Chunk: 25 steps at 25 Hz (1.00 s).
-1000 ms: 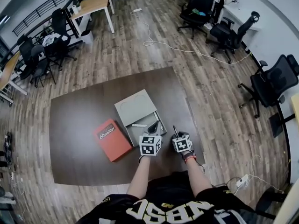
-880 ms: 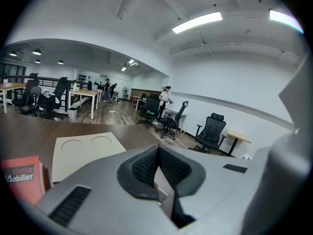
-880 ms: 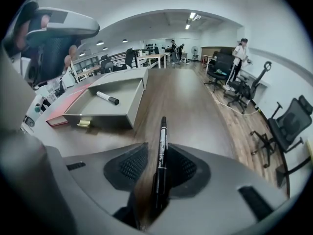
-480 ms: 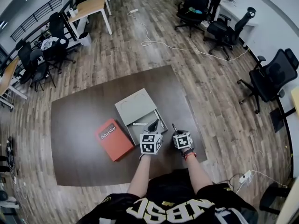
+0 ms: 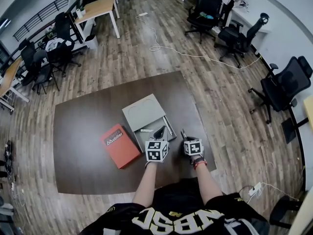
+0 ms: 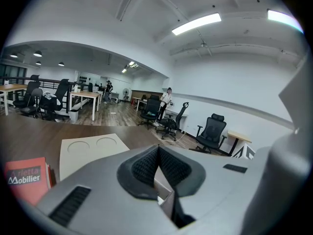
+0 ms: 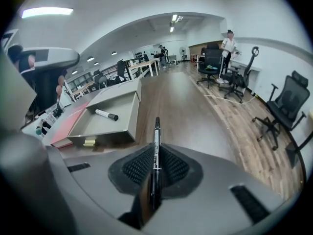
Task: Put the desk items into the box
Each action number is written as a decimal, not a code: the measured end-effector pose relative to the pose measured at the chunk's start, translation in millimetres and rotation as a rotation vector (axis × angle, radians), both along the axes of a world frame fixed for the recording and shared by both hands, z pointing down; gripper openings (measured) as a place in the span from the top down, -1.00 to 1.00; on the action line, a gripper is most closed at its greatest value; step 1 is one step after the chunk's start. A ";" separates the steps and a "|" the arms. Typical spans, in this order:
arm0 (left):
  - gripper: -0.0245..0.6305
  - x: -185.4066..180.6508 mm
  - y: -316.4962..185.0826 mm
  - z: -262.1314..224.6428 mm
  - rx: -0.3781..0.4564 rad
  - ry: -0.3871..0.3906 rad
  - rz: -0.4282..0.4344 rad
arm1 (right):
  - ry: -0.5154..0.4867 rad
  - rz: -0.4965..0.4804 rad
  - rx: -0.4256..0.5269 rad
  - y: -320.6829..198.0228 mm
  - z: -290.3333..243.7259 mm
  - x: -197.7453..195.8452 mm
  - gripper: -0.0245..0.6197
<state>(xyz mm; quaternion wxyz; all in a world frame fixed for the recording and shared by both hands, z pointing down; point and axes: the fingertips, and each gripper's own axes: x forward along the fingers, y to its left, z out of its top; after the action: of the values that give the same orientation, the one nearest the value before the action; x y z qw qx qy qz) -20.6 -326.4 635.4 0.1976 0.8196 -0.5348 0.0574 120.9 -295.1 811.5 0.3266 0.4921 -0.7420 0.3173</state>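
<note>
Little has moved in the last second: both tools hold their station at the near right corner of the open grey cardboard box, and the right one has edged only a touch further off it. The right tool is pinching a slim black marker pen, whose long axis runs straight out along the jaws, tip leading. Here is the relation that counts: the box lies forward and to the left of that pen, open side up, and the pen points past the box's right wall, not into it. So my read is a swing left and a tilt down over the rim before letting go. A white marker with a black cap already lies inside the box, and a small gold-coloured piece sits on the dark brown surface just outside the box's near wall. The left tool has its pads pressed together on nothing and sits over the box's near edge, closer to the box than the right. The flat grey lid lies beyond the box, and a red book just to the box's left.
</note>
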 end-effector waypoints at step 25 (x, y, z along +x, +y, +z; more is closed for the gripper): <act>0.88 -45.4 4.7 4.7 -0.007 0.027 -0.127 | -0.126 -0.141 0.106 -37.8 -80.6 -62.9 0.77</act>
<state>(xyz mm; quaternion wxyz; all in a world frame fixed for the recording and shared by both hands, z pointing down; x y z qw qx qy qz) -66.0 -321.7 640.2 0.2107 0.7841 -0.5827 0.0355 58.0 -332.9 730.9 0.2745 0.4342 -0.8095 0.2841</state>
